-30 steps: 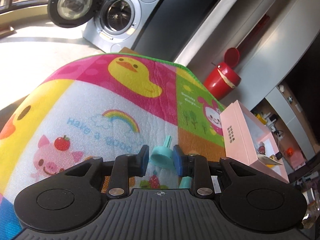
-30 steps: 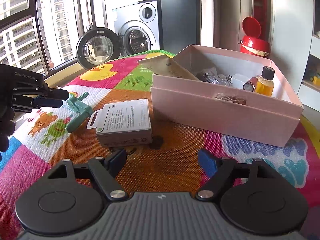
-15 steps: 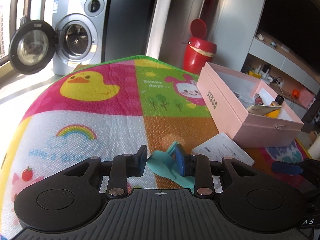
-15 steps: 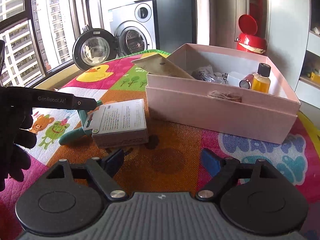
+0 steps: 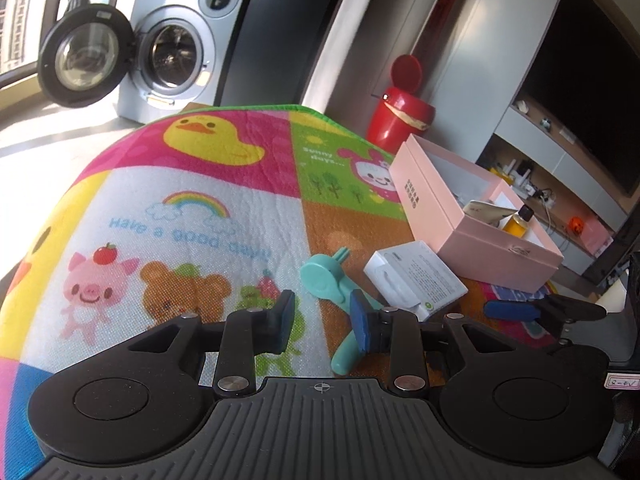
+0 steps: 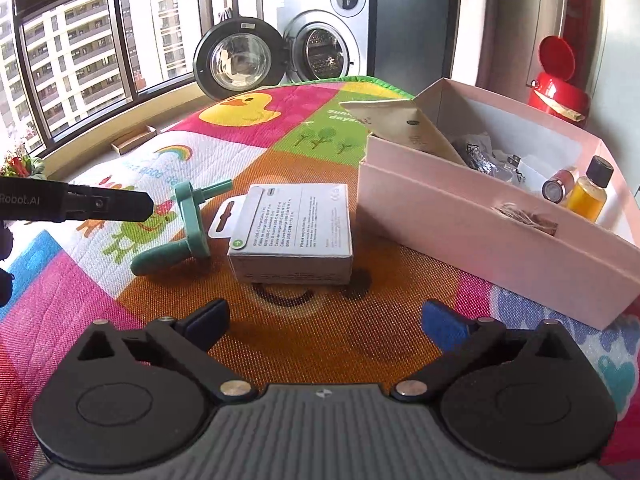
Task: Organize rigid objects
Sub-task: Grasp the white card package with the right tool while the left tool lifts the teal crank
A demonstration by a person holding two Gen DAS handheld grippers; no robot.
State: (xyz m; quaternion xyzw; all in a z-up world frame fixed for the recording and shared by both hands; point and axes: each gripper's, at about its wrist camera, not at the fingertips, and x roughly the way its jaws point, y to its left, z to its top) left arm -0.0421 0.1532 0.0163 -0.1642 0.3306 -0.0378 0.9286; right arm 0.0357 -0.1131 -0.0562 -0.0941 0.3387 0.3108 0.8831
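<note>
Landmark: pink box (image 6: 472, 224), open-topped, on the play-mat-covered bench (image 6: 280, 344). It already holds a small amber bottle (image 6: 588, 194), a tan card pouch (image 6: 404, 128) leaning out at its far-left corner, and small clutter.

Teal plastic tool (image 6: 188, 216): lies flat on the mat, well left of the box, on the far side of the white carton from it. Disc-shaped head, stub prongs, one tapered handle. Judged light, stiff moulded plastic, smooth, not fragile. Best hold looks like across the handle close to the disc; the disc face is likely too broad and slick.

White retail carton (image 6: 292, 232): just left of the box, apart from it, hang-tab toward the teal tool. Judged light cardboard, rigid enough, corners may dent. Take across the short sides.

Left gripper (image 5: 322, 322): fingers narrowly parted, holding nothing; the teal tool (image 5: 334, 284) lies beyond them and is partly hidden by the right-hand pad.

Right gripper (image 6: 326, 320): fingers wide apart, empty, facing the carton.
</note>
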